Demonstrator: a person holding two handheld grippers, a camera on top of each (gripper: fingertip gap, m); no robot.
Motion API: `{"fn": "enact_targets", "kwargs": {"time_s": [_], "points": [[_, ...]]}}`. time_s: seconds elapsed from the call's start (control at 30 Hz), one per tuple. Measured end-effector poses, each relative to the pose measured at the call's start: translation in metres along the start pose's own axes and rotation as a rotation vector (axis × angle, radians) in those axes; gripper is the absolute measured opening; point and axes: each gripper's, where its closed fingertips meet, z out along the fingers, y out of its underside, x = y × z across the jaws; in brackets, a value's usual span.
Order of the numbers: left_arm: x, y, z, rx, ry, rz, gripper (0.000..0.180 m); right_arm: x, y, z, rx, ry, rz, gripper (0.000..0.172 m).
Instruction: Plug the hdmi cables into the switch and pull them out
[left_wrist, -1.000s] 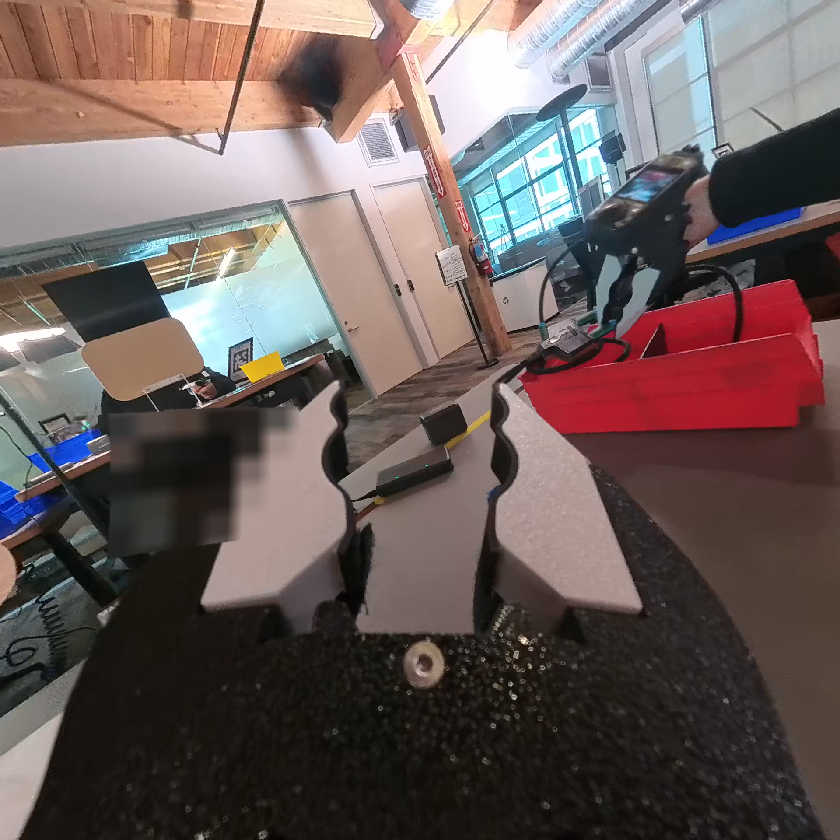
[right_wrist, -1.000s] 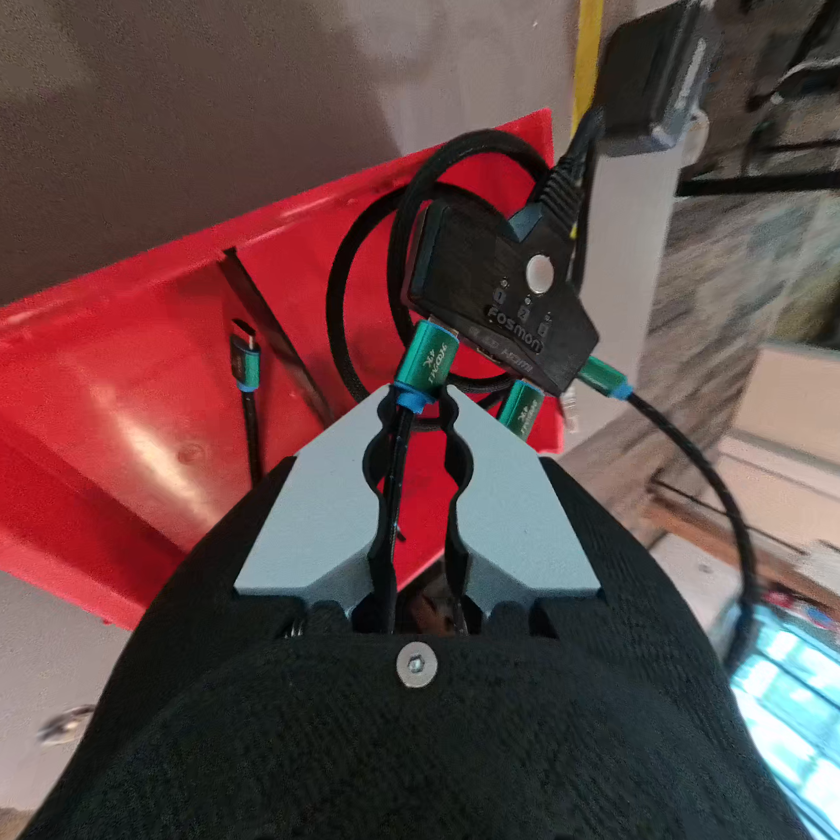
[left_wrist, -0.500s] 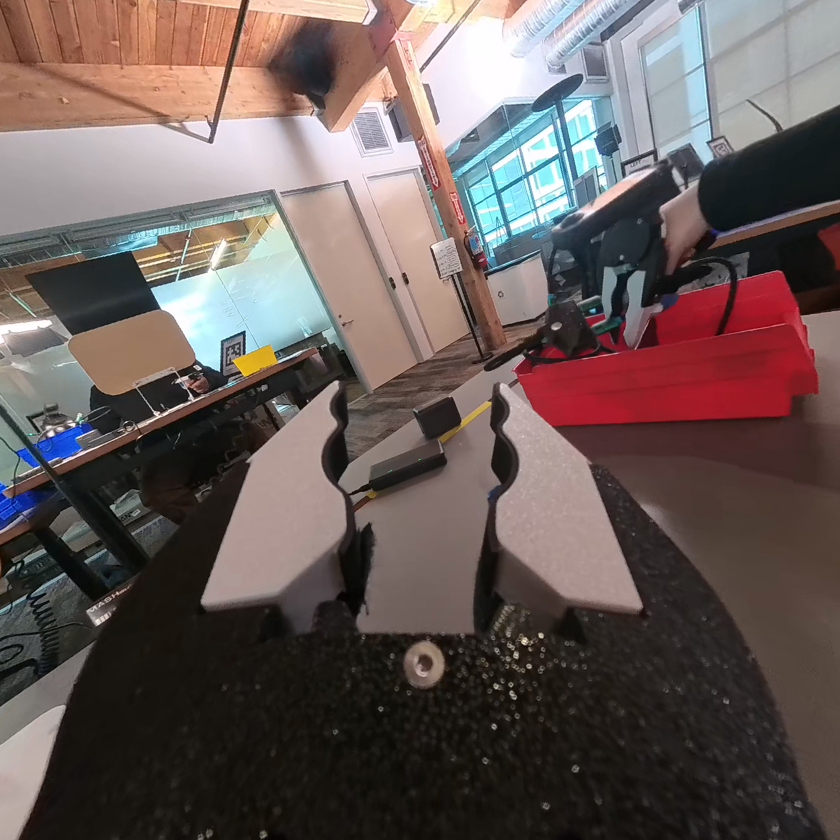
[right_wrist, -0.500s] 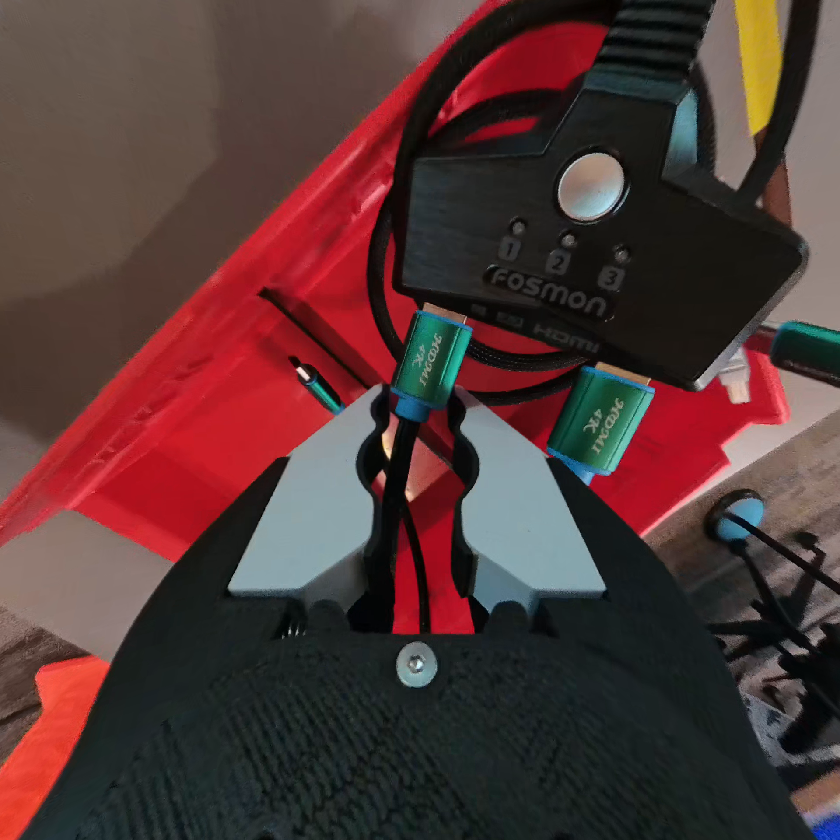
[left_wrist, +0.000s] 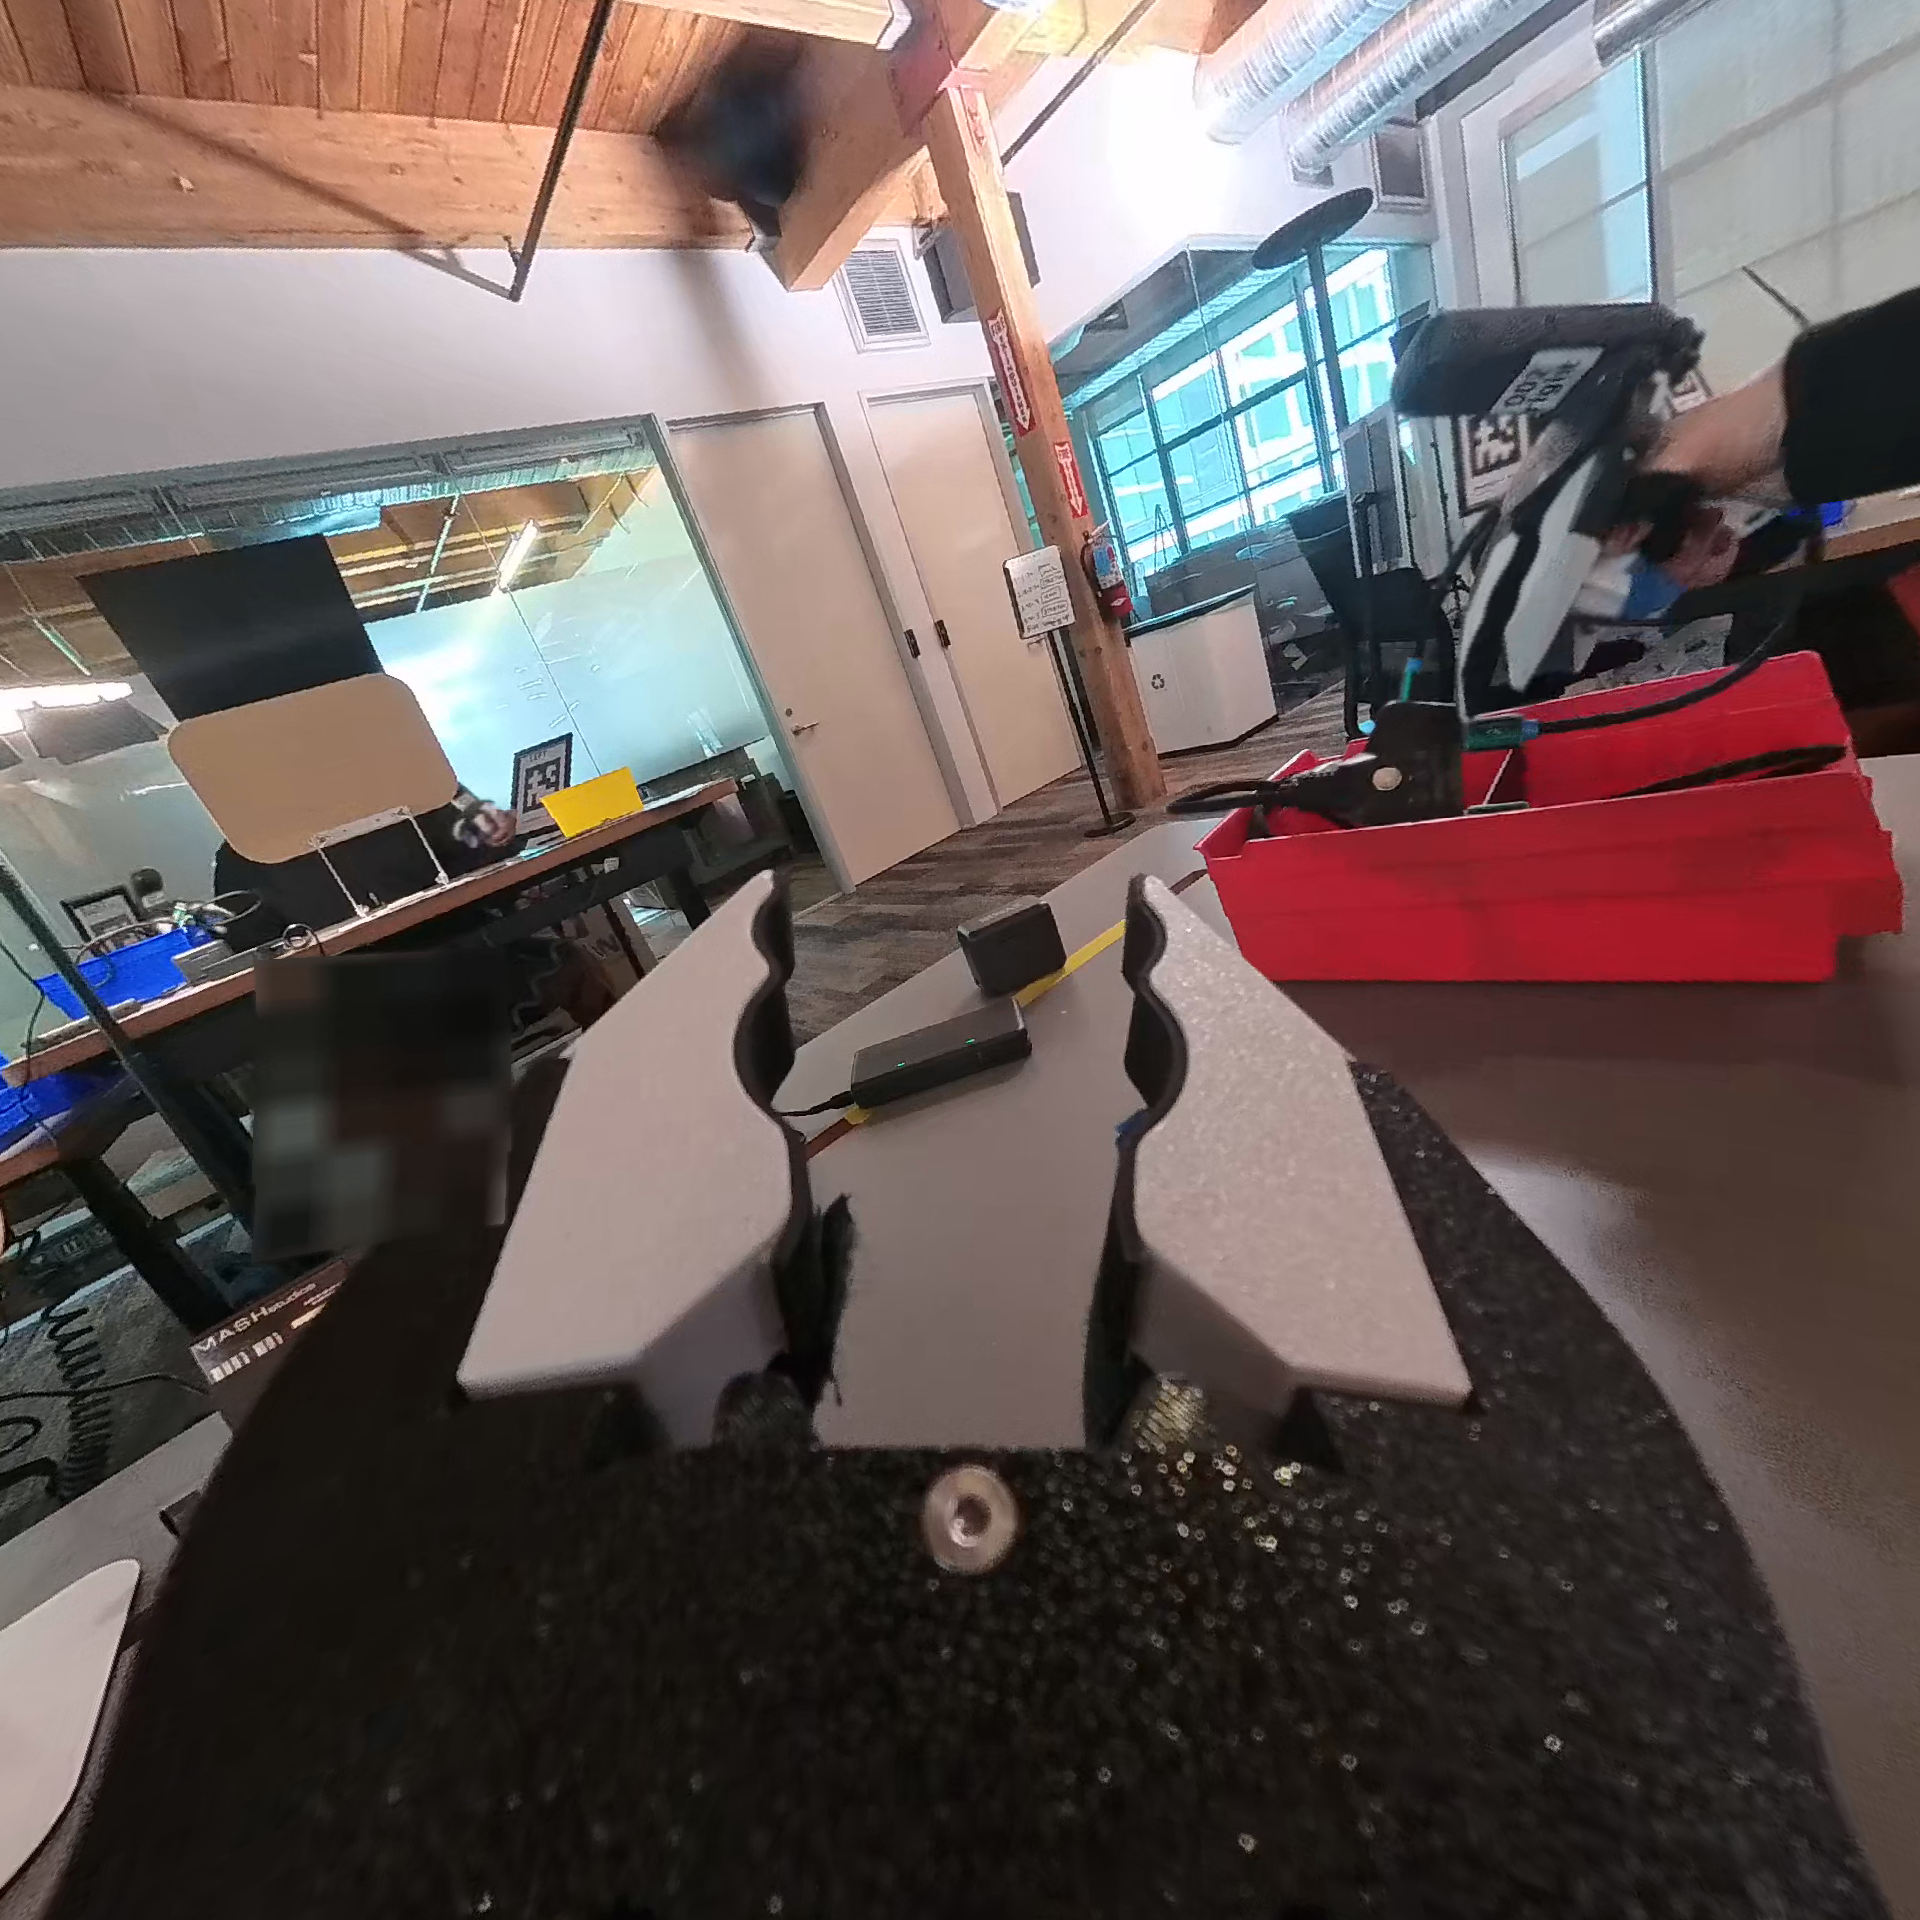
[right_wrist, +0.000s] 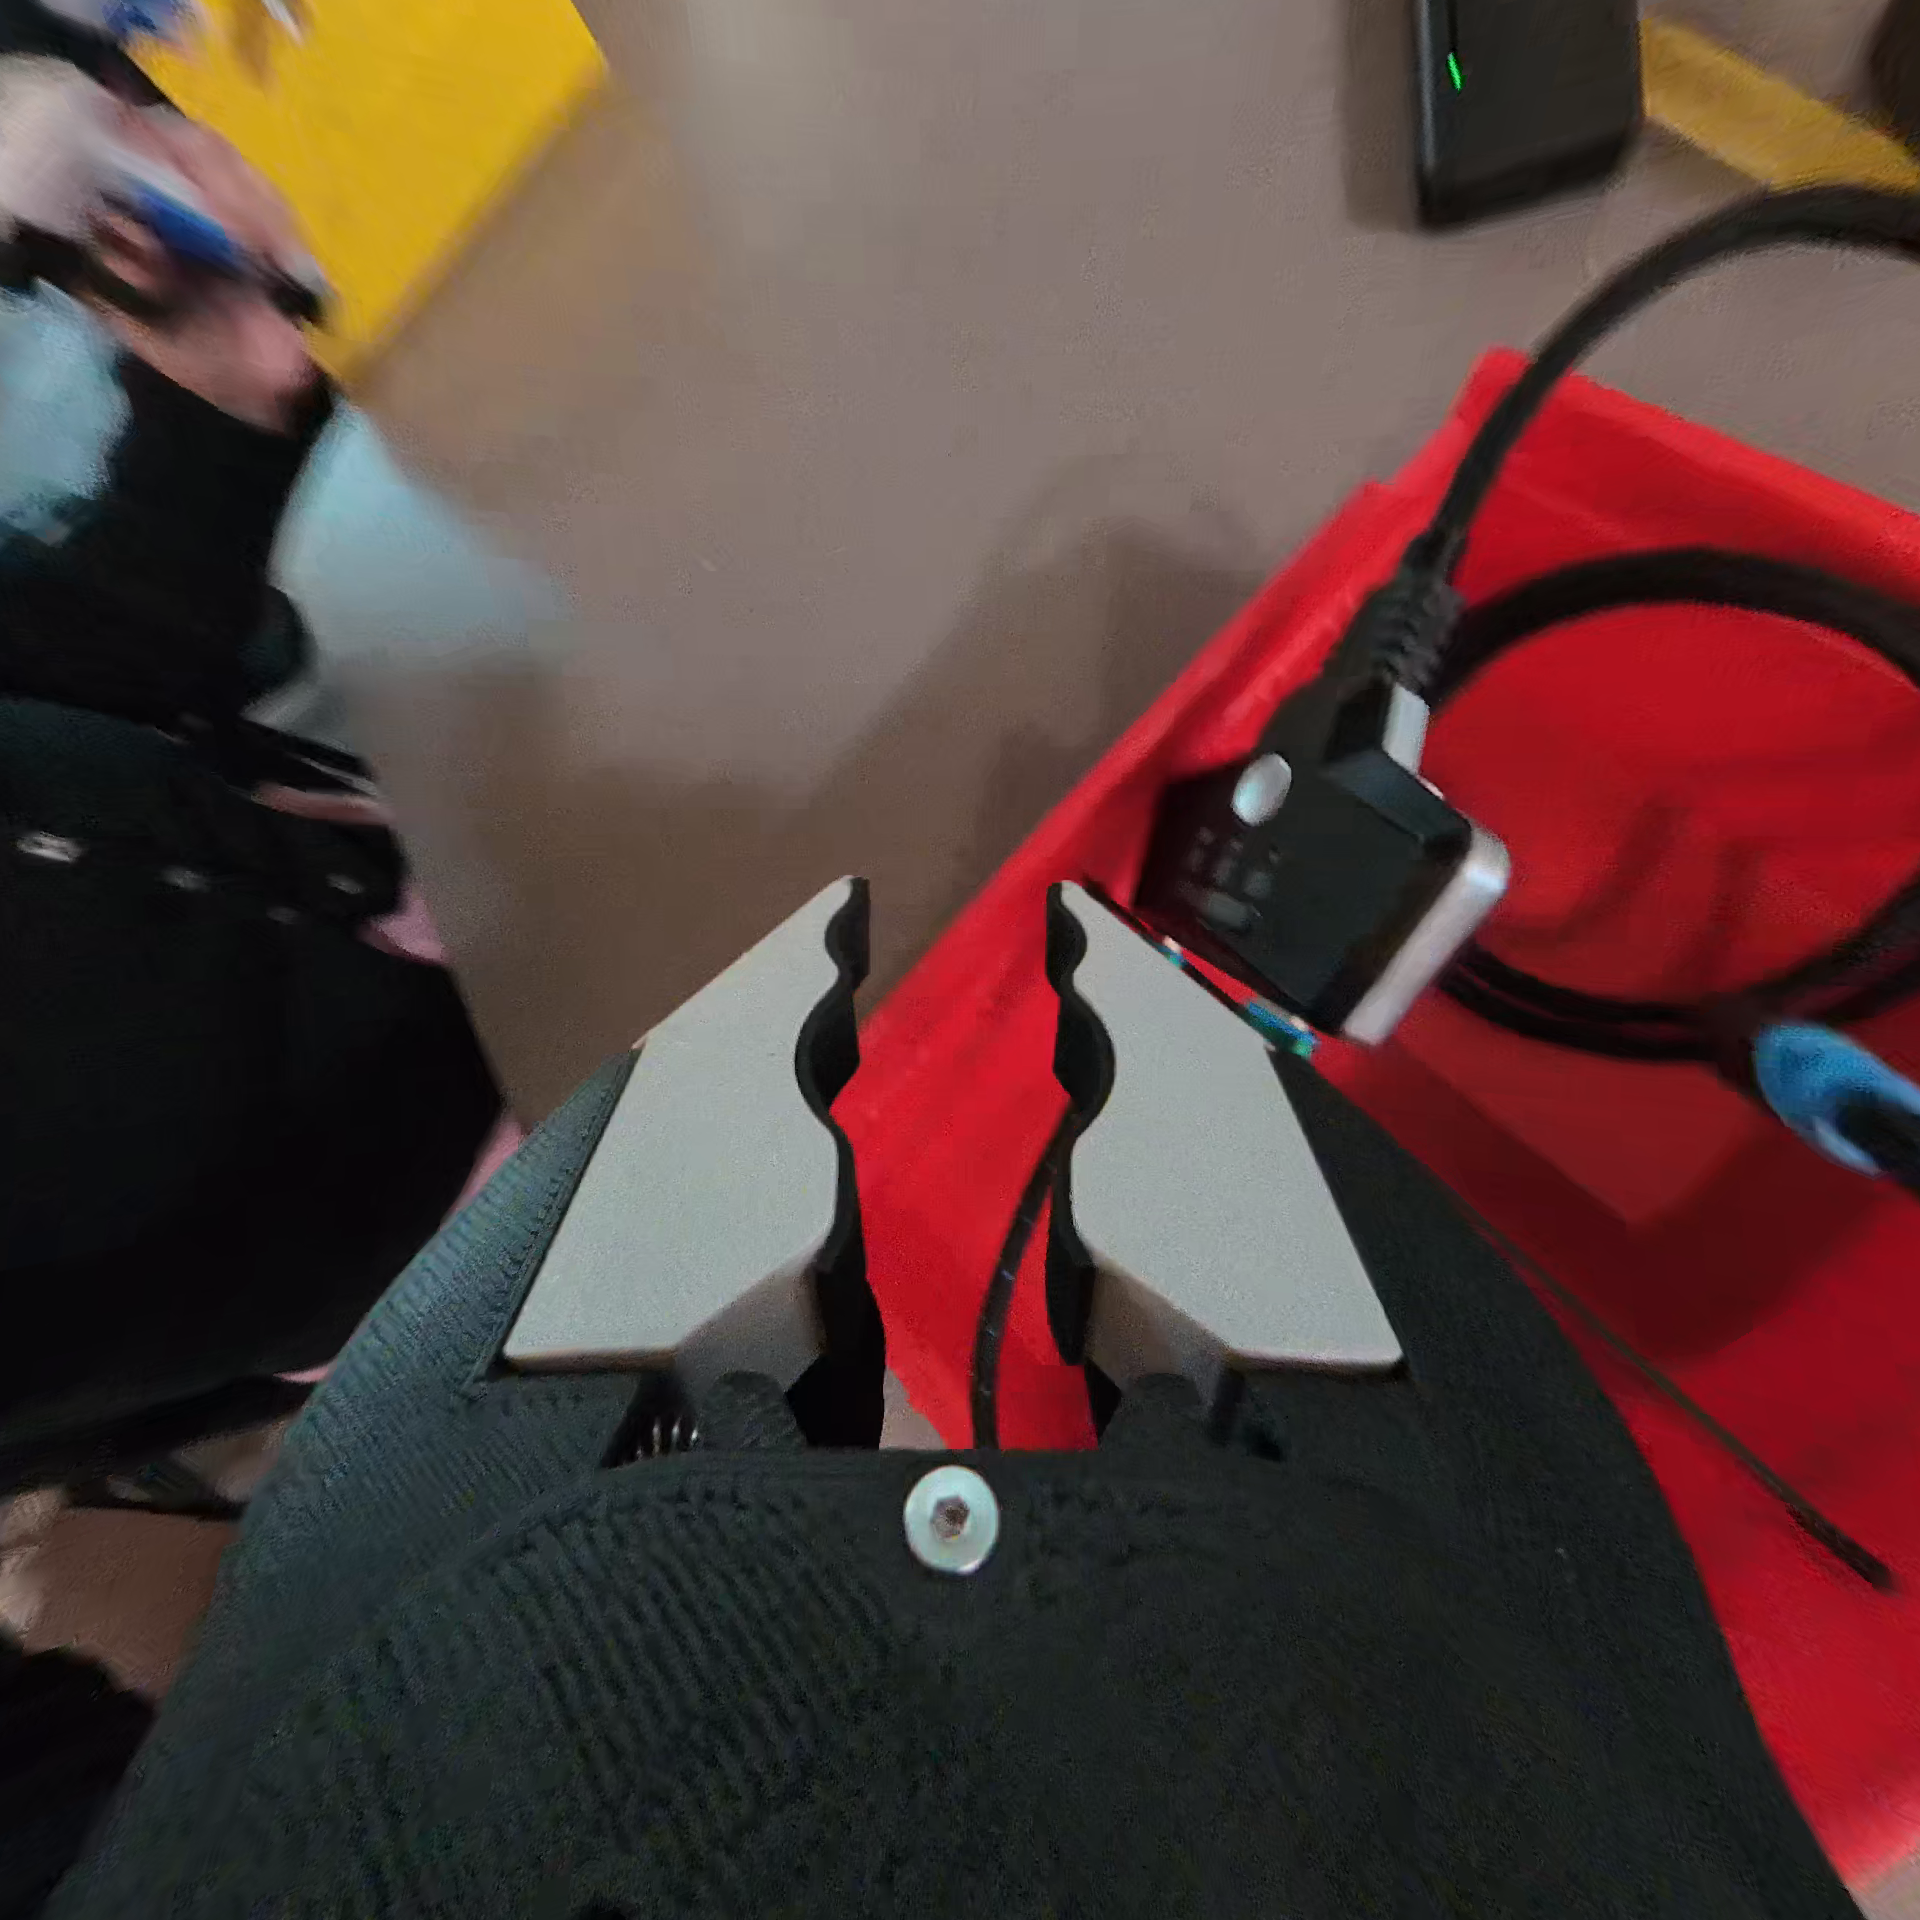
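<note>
Left gripper (left_wrist: 951, 997), nearest, rests low over the table (left_wrist: 1558, 1143), jaws spread wide on nothing. Farther right, the red bin (left_wrist: 1538, 914) holds the black switch (right_wrist: 1320, 883) against its near wall, with cables attached. Right gripper (right_wrist: 956, 935) hangs above the bin rim, jaws parted and pinching nothing; a thin cable (right_wrist: 997, 1299) runs loose between them. Recommended: steady the switch body, grip a plug at its shell, and pull straight along the port.
</note>
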Motion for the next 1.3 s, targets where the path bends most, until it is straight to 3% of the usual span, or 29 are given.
{"fn": "enact_targets", "kwargs": {"time_s": [0.2, 0.33, 0.43, 0.6, 0.7, 0.83, 0.93, 1.0, 1.07, 1.2, 1.3], "points": [[-0.003, 0.002, -0.001, 0.002, -0.005, -0.018, 0.062, -0.083, -0.033, -0.019, 0.182, -0.468, 0.046, 0.041], [-0.005, 0.003, -0.001, 0.004, -0.013, -0.022, 0.062, -0.127, -0.058, -0.018, 0.262, -0.522, -0.138, 0.050], [-0.008, 0.005, -0.002, 0.008, -0.028, -0.038, 0.063, -0.165, -0.091, -0.008, 0.400, -0.444, -0.370, 0.058], [-0.015, 0.019, -0.002, 0.001, -0.056, -0.098, 0.069, -0.199, -0.155, 0.024, 0.770, -0.116, -0.637, 0.078], [-0.020, 0.022, -0.003, 0.003, -0.076, -0.116, 0.073, -0.182, -0.177, 0.053, 1.027, 0.095, -0.638, 0.079], [-0.028, 0.021, -0.008, 0.017, -0.111, -0.099, 0.076, -0.115, -0.174, 0.113, 1.242, 0.370, -0.519, 0.071], [-0.034, 0.023, -0.011, 0.015, -0.130, -0.081, 0.076, -0.084, -0.160, 0.156, 1.277, 0.399, -0.415, 0.073], [-0.037, 0.028, -0.012, 0.001, -0.140, -0.073, 0.077, -0.076, -0.154, 0.176, 1.271, 0.443, -0.459, 0.072], [-0.039, 0.034, -0.012, -0.020, -0.145, -0.068, 0.077, -0.080, -0.151, 0.197, 1.157, 0.461, -0.558, 0.073], [-0.037, 0.031, -0.011, -0.047, -0.136, -0.041, 0.078, -0.099, -0.143, 0.200, 1.148, 0.461, -0.690, 0.072], [-0.044, 0.013, -0.015, -0.076, -0.155, -0.013, 0.079, -0.100, -0.139, 0.201, 1.138, 0.462, -0.704, 0.072]]}}
